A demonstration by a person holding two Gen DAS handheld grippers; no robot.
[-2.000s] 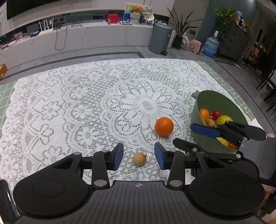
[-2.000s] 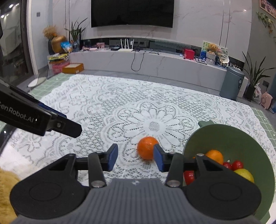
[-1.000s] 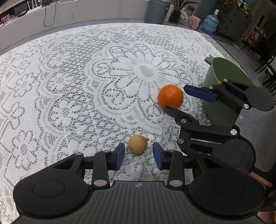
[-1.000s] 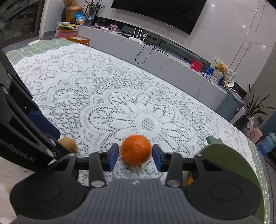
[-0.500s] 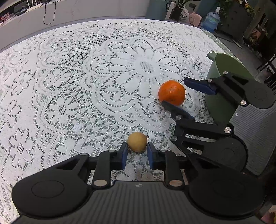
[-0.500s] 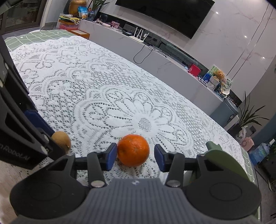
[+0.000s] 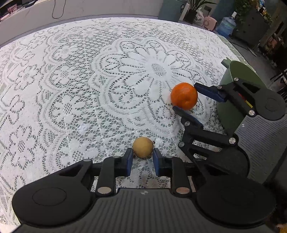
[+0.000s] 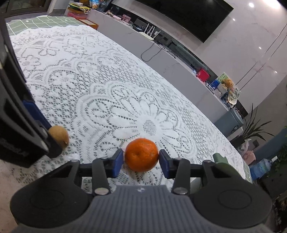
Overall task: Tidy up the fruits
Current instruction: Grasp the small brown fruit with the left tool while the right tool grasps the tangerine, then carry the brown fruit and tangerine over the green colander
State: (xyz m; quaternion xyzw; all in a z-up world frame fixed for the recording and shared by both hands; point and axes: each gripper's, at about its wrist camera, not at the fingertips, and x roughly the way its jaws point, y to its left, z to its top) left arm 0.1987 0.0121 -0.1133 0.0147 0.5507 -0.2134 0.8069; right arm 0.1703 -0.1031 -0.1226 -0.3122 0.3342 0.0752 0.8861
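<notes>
A small yellow-brown round fruit (image 7: 143,147) lies on the white lace tablecloth (image 7: 89,89). My left gripper (image 7: 142,155) is shut on it, both blue pads touching its sides. It also shows in the right wrist view (image 8: 59,133) at the far left. An orange (image 8: 141,154) sits between the blue pads of my right gripper (image 8: 141,158); both pads touch its sides. In the left wrist view the orange (image 7: 184,95) sits in the right gripper (image 7: 186,97). The green bowl (image 7: 238,89) stands at the right, its inside hidden.
The bowl's rim (image 8: 223,162) shows just right of the right gripper. The table's far edge (image 8: 161,71) borders a low TV bench. A grey bin (image 7: 173,8) and plants stand beyond the table.
Both grippers have closed: the left onto the small yellow-brown fruit, the right onto the orange. Both have come lower and nearer to the cloth.
</notes>
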